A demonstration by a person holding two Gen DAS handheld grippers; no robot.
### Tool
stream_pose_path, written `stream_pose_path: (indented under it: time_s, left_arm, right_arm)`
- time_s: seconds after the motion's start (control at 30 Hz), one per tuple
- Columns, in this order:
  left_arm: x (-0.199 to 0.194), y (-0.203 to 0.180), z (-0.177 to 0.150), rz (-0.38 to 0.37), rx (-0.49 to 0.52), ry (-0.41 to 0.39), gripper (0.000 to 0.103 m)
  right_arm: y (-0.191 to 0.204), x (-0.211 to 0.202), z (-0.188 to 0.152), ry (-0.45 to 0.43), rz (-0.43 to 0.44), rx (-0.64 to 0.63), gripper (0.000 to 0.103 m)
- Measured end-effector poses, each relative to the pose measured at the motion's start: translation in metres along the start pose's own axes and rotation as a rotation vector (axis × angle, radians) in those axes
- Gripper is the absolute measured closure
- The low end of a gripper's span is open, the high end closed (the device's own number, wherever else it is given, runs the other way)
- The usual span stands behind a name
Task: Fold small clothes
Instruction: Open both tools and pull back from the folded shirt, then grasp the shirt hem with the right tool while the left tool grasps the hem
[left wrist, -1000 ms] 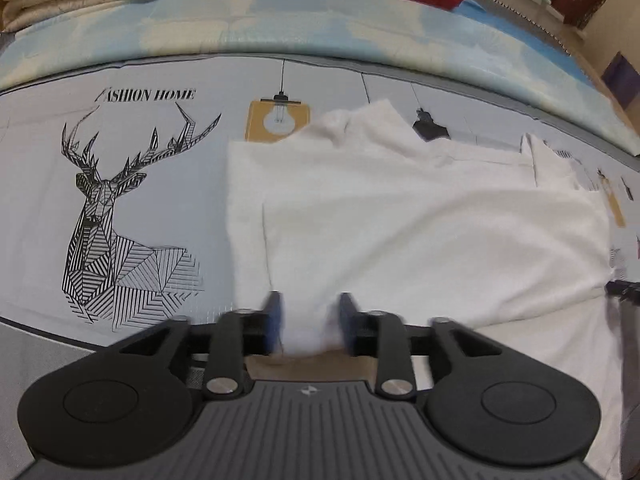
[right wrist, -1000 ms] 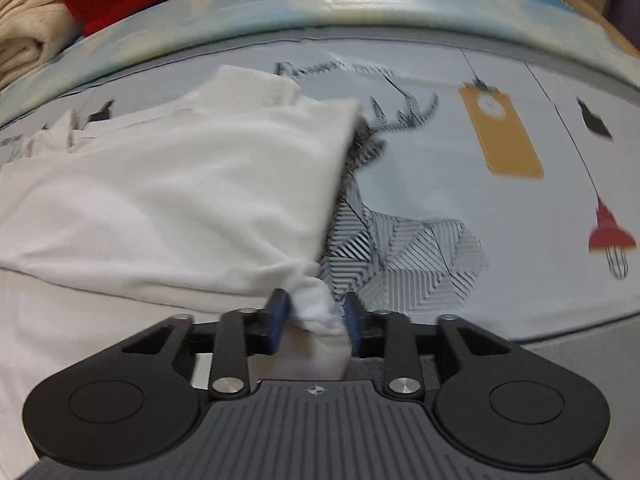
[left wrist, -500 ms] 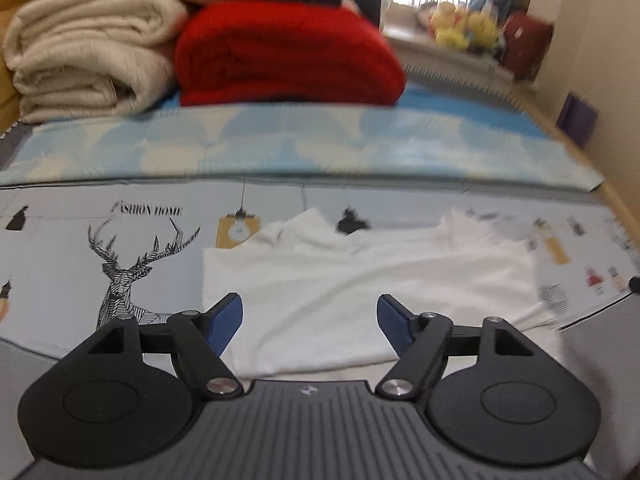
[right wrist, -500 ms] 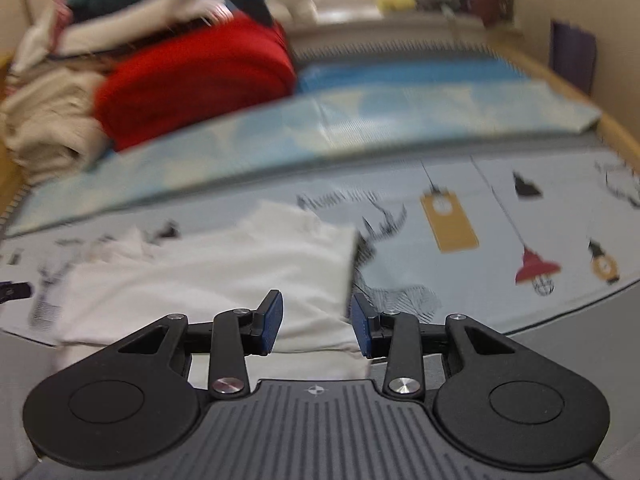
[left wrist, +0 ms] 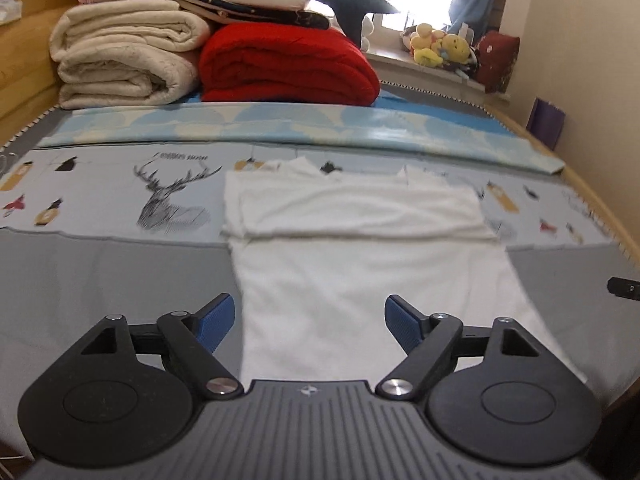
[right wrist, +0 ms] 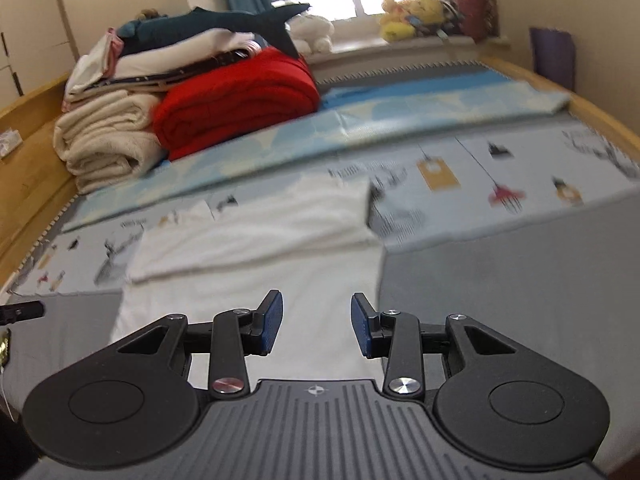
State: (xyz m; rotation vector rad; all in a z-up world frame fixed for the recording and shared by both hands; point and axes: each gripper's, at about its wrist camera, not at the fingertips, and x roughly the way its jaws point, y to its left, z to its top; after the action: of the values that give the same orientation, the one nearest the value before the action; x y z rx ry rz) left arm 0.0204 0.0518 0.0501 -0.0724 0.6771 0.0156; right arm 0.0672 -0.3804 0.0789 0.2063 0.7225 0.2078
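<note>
White garment (left wrist: 360,264) lies on the patterned bed sheet (left wrist: 100,196), far part folded over, while the left gripper (left wrist: 310,322), jaws just opened wide, and narrower-gapped right gripper (right wrist: 317,326) hover above it, both empty.

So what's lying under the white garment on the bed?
The white garment lies on a printed sheet at its far end and a grey cover nearer. Whatever print or object sits directly beneath it is hidden.
</note>
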Motion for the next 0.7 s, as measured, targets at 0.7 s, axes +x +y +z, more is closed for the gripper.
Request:
stream_pose_path:
  time_s: [0.7]
  left_arm:
    - [0.054,0.112,-0.051,-0.013,-0.568,0.297,0.025]
  right_arm:
    - [-0.028,0.048,-0.067,0.230,-0.107,0.021,0.064]
